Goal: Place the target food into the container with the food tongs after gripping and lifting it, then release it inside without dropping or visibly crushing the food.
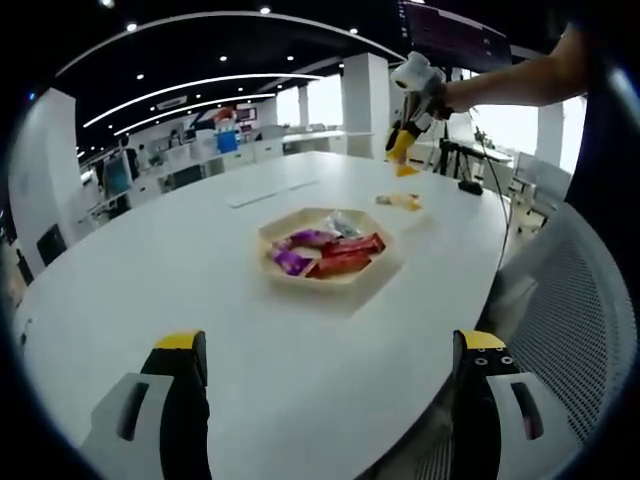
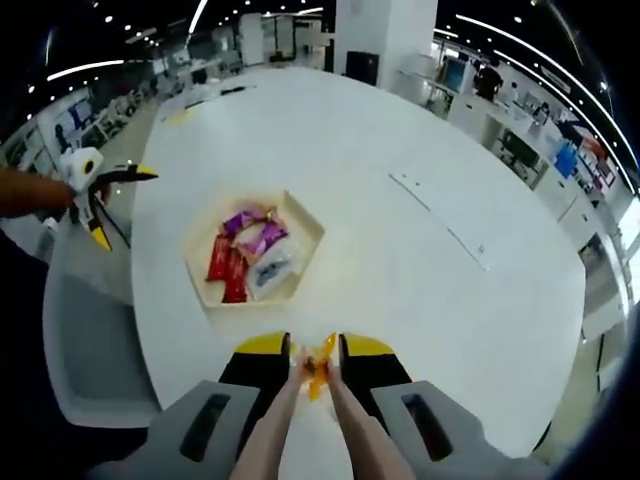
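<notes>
site: an open-plan office. a large white oval meeting table (image 2: 420,200) takes up the middle of the room. rows of desks with monitors (image 1: 115,172) run along the far side in the left gripper view, and more workstations (image 2: 520,140) line the edge in the right gripper view. long curved light strips (image 1: 190,85) and small spot lamps sit in a dark ceiling. white square pillars (image 1: 366,100) stand between the desk rows. a grey mesh office chair (image 1: 575,320) is pulled up at the table edge.
</notes>
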